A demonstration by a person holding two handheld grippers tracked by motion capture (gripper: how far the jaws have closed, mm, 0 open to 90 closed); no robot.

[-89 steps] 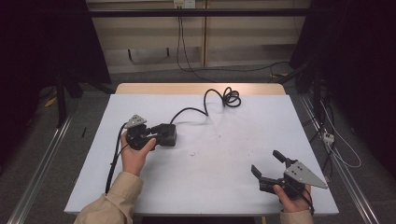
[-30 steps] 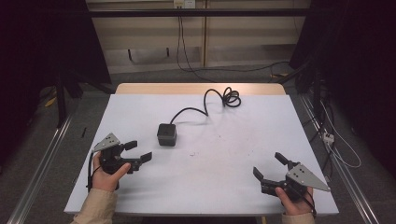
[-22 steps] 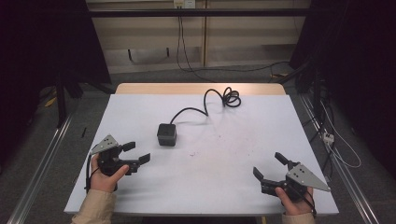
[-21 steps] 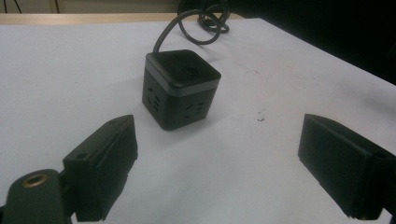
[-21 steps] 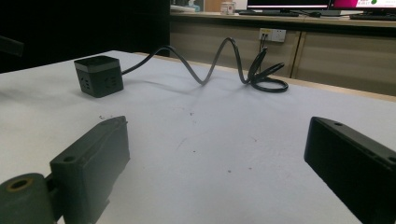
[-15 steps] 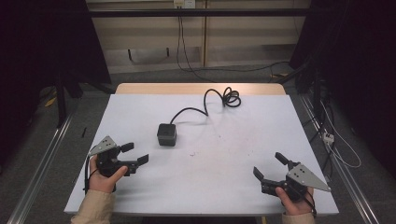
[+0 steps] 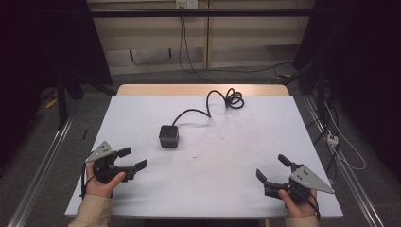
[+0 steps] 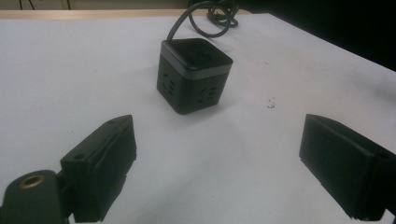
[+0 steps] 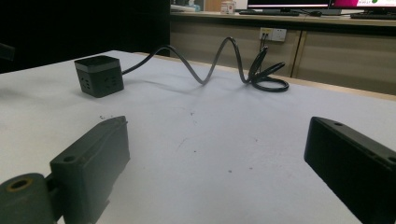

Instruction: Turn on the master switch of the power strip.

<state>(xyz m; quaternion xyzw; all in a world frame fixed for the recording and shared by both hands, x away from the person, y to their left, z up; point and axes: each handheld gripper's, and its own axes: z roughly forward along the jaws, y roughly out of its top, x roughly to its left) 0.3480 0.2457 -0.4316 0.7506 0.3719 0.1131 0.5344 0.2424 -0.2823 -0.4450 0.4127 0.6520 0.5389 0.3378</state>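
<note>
A black cube power socket [image 7: 169, 136] [image 8: 194, 74] [image 9: 99, 75] stands upright near the middle of the white table [image 7: 227, 156]. Its black cable [image 7: 222, 101] [image 9: 224, 63] runs back and coils near the far edge. My left gripper [image 7: 132, 159] [image 8: 219, 172] is held at the table's front left, open and empty, jaws pointing toward the cube but well short of it. At the front right, my right gripper [image 7: 274, 168] [image 9: 217, 172] is open too, with nothing between its jaws.
The table's wooden far edge [image 7: 203, 90] faces a wall panel with an outlet [image 7: 187, 4] and hanging cords. Metal rails [image 7: 42, 165] run along both sides on the floor. More cables [image 7: 338, 142] lie on the floor at the right.
Three seconds ago my left gripper was at the cube socket; it has since let go and drawn back to the front left, drifting slightly lower. The right gripper barely moved.
</note>
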